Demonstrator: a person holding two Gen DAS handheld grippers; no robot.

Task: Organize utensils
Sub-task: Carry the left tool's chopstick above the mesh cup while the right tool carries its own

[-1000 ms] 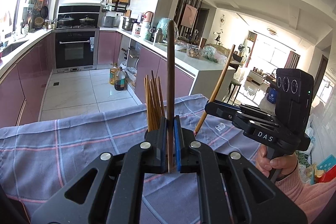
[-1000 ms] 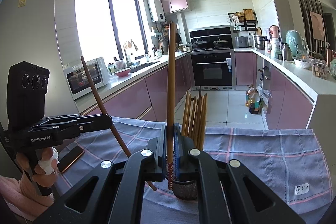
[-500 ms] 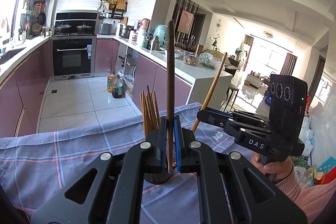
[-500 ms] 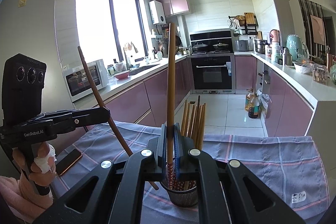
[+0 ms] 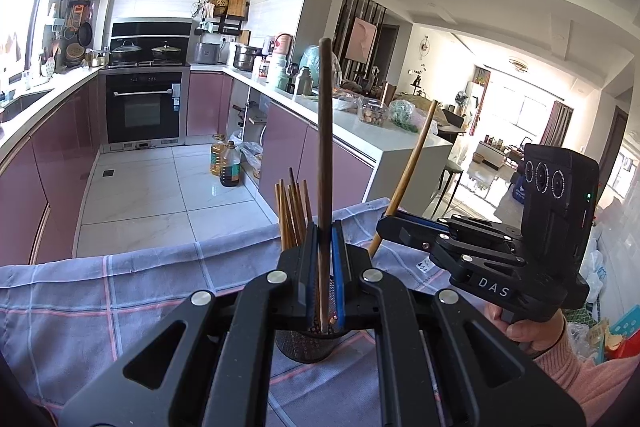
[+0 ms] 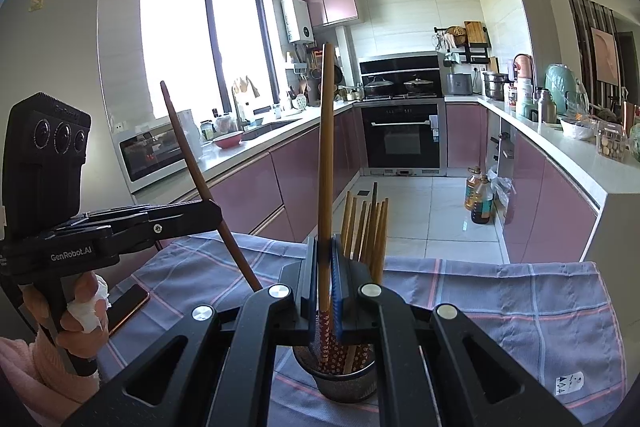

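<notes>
My left gripper point(image 5: 324, 233) is shut on a dark brown chopstick point(image 5: 325, 131) held upright; its lower tip hangs at the mouth of a black mesh holder point(image 5: 308, 345) with several chopsticks point(image 5: 294, 211) standing in it. My right gripper point(image 6: 324, 245) is shut on a lighter chopstick point(image 6: 326, 155) whose red patterned end dips into the same holder point(image 6: 344, 383). Each gripper shows in the other's view: the right gripper point(image 5: 386, 223) at the right, the left gripper point(image 6: 216, 211) at the left, both above a grey-blue checked cloth point(image 6: 520, 307).
A phone point(image 6: 128, 307) lies on the cloth near the hand on the left gripper. The table's far edge drops to a tiled kitchen floor point(image 5: 140, 195), with oil bottles point(image 5: 226, 165), pink cabinets and an oven beyond. A white counter point(image 5: 400, 143) stands at the right.
The mesh holder, hidden under the jaws a second ago, now shows below both grippers. Both chopsticks' lower ends sit at its mouth. Both grips are unchanged.
</notes>
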